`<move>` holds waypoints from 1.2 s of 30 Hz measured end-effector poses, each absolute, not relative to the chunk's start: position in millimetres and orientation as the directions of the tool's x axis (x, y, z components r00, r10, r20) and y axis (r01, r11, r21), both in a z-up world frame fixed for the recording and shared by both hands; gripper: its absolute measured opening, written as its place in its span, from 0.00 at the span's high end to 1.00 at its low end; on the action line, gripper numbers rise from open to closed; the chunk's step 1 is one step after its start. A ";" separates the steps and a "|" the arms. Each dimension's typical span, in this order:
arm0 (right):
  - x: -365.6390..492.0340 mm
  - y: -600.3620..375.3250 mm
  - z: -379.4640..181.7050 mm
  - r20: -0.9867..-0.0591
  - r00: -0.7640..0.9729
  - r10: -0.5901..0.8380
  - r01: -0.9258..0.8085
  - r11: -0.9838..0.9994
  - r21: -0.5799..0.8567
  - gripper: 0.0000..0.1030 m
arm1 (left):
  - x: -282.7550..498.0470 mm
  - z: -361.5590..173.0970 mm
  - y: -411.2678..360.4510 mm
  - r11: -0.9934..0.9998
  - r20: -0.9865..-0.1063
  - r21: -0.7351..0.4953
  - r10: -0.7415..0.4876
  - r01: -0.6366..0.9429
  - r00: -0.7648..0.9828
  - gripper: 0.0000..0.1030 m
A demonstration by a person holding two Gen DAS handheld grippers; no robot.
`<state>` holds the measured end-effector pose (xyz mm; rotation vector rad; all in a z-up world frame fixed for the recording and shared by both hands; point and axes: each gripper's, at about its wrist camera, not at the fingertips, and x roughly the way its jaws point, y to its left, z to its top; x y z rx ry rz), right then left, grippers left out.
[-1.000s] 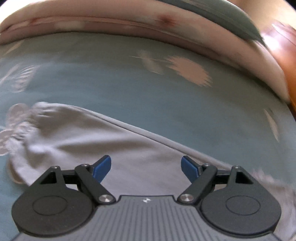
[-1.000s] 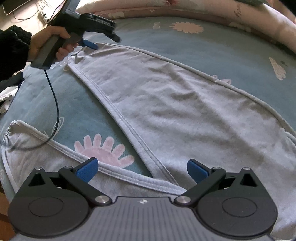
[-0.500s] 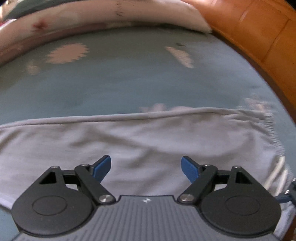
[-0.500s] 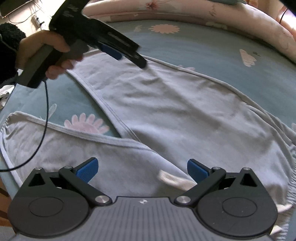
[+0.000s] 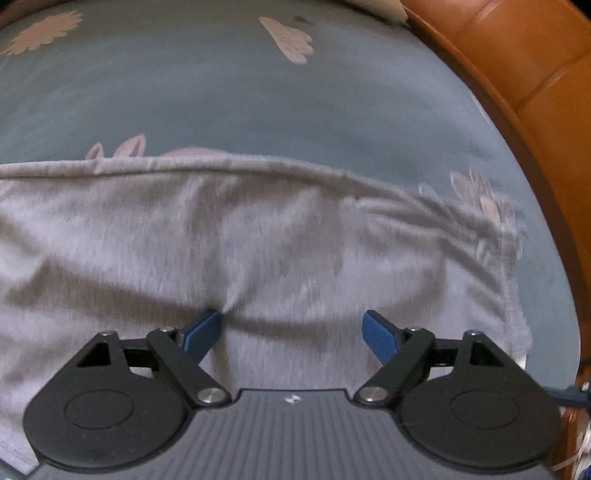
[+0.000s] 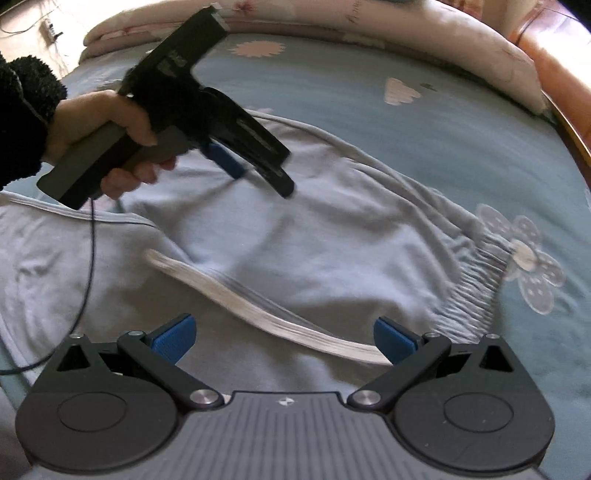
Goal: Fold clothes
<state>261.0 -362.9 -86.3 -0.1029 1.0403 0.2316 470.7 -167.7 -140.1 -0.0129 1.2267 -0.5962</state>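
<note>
Grey trousers [image 5: 295, 240] lie spread on the bed, and in the right wrist view the same trousers [image 6: 332, 229] show a gathered elastic waistband [image 6: 472, 280] at the right. A white drawstring [image 6: 258, 306] trails across the cloth. My left gripper [image 5: 291, 328] hovers open over the upper part of the trousers, with nothing between its fingers. From the right wrist view that left gripper [image 6: 255, 173] points down at the cloth, held by a hand [image 6: 99, 125]. My right gripper [image 6: 284, 332] is open just above the drawstring and grips nothing.
The blue-grey flowered bedsheet [image 5: 258, 92] stretches beyond the trousers. An orange wooden bed frame [image 5: 517, 74] curves along the right side. A rolled pink quilt [image 6: 406, 33] lies at the far edge. A thin black cable [image 6: 88, 277] hangs from the left gripper's handle.
The left gripper has swept right along the trousers, from the leg end towards the waistband. The right gripper has also shifted right, and the drawstring and waistband have come into its view.
</note>
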 end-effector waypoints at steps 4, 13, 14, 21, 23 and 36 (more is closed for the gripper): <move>264.5 -383.2 -88.8 -0.861 0.492 0.126 -0.243 0.970 0.003 0.00 | 473.4 -135.2 -169.8 0.865 -0.881 -0.319 -0.422 0.388 0.215 0.18; 303.0 -433.7 -74.4 -0.838 0.522 0.158 -0.343 0.939 -0.036 0.00 | 443.3 -116.2 -193.0 0.792 -0.853 -0.210 -0.435 0.573 0.289 0.18; 311.2 -441.4 -72.4 -0.836 0.521 0.172 -0.355 0.934 -0.029 0.01 | 439.2 -116.2 -195.7 0.776 -0.847 -0.184 -0.437 0.604 0.303 0.18; 382.5 -505.5 -77.3 -0.829 0.498 0.254 -0.345 0.935 0.080 0.21 | 430.3 -127.1 -207.2 0.703 -0.869 -0.033 -0.372 0.711 0.327 0.60; 401.7 -520.5 -87.6 -0.834 0.477 0.277 -0.344 0.932 0.112 0.26 | 433.7 -121.1 -208.2 0.681 -0.861 -0.026 -0.387 0.732 0.330 0.64; 448.9 -543.2 -136.7 -0.851 0.281 0.444 -0.436 0.849 0.299 0.75 | 463.5 -105.6 -271.0 0.359 -0.819 0.096 -0.501 0.929 0.278 0.63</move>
